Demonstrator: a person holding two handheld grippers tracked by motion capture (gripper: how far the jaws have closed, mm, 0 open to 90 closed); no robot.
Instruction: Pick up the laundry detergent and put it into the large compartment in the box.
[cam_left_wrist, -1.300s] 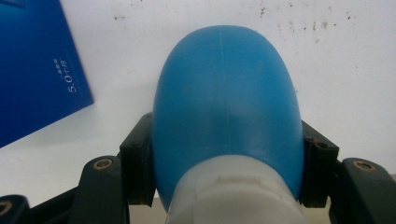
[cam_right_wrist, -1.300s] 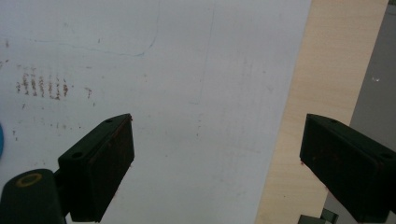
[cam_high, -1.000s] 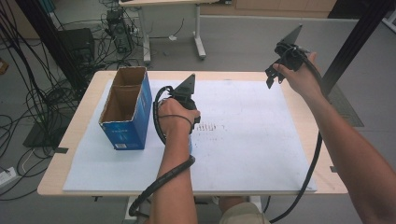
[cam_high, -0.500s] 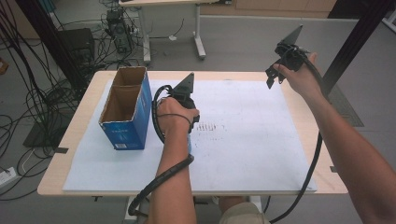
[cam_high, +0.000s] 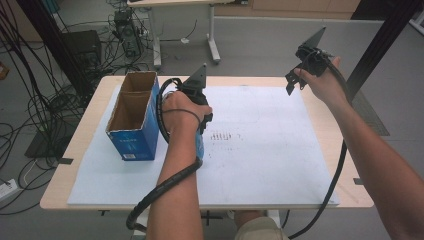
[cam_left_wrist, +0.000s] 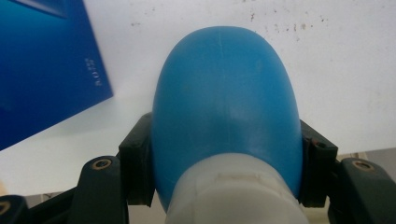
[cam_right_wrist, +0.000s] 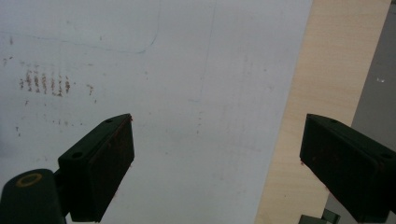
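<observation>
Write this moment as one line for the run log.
left tongs: shut on blue bottle | right tongs: open, empty, above white sheet | blue box: open, beside left hand

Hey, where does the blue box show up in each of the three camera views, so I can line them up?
High view: the open blue box stands on the white sheet at the table's left, just left of the left gripper.
Left gripper view: its blue side sits in the upper left corner, beside the held blue bottle.
Right gripper view: no blue box here.
Shared landmark: the rows of brown specks on the white sheet.
</observation>
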